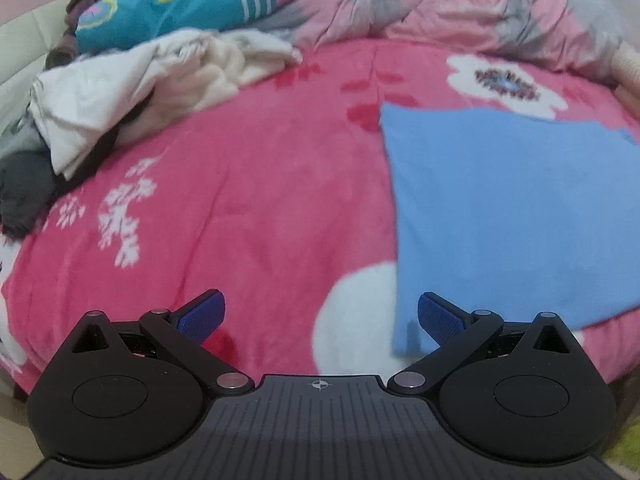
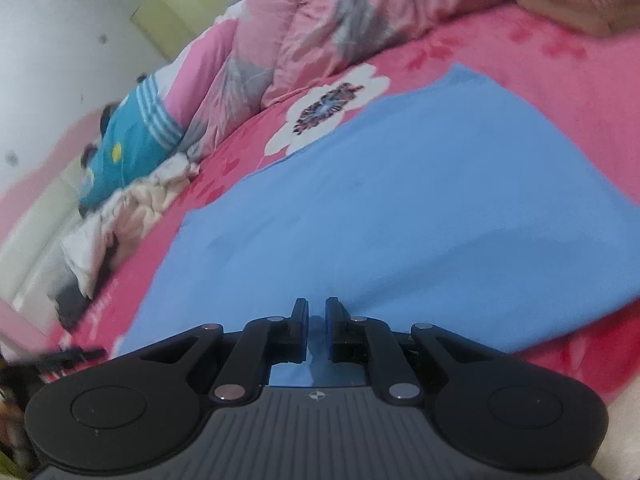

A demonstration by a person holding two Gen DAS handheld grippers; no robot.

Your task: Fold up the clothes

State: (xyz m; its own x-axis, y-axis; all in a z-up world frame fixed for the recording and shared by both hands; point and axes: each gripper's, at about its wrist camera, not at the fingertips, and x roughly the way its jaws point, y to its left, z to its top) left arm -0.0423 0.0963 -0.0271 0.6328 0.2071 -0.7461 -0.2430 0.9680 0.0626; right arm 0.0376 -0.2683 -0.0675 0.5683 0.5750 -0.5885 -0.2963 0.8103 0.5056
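Observation:
A light blue garment (image 1: pixel 500 216) lies flat on the pink flowered blanket (image 1: pixel 248 184), to the right in the left wrist view. My left gripper (image 1: pixel 320 316) is open above the blanket, its right finger at the garment's near left corner, with nothing between the fingers. In the right wrist view the blue garment (image 2: pixel 380 208) fills the middle. My right gripper (image 2: pixel 317 320) is shut on the blue garment's near edge, a thin fold of cloth showing between the pads.
A heap of white and dark clothes (image 1: pixel 120 92) lies at the left of the bed. A teal patterned cushion (image 1: pixel 176 4) and a pink and grey quilt (image 1: pixel 460 4) lie along the back. A white wall (image 2: pixel 52 32) stands beyond.

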